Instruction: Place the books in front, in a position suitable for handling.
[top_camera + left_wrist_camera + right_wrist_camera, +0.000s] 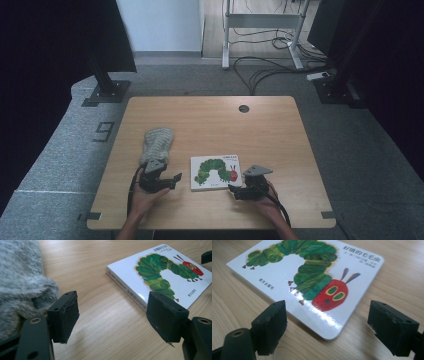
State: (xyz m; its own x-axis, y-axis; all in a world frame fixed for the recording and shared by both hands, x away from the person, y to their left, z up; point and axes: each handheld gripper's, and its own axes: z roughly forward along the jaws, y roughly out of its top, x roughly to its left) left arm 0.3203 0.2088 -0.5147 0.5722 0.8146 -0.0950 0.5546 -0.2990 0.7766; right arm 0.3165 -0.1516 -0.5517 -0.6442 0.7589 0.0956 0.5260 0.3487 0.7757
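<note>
Lower centre of the high view: book (216, 172) flat on the table (280, 135), between both grippers. Right gripper (327, 325) has jaws apart, nothing clamped, book's near corner just ahead between them. Left gripper (112, 317) also apart, on bare wood, grey sock (22, 282) at its left.

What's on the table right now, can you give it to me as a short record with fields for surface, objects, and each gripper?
surface: wooden table, with a round cable hole near its far edge
book: white board book with a green caterpillar on the cover, lying flat and closed between the two grippers
soft item: grey fuzzy cloth, lying left of the book
left gripper: open, nothing between its fingers, next to the cloth's near end
right gripper: open, aimed at the book's near corner, not gripping it
</note>
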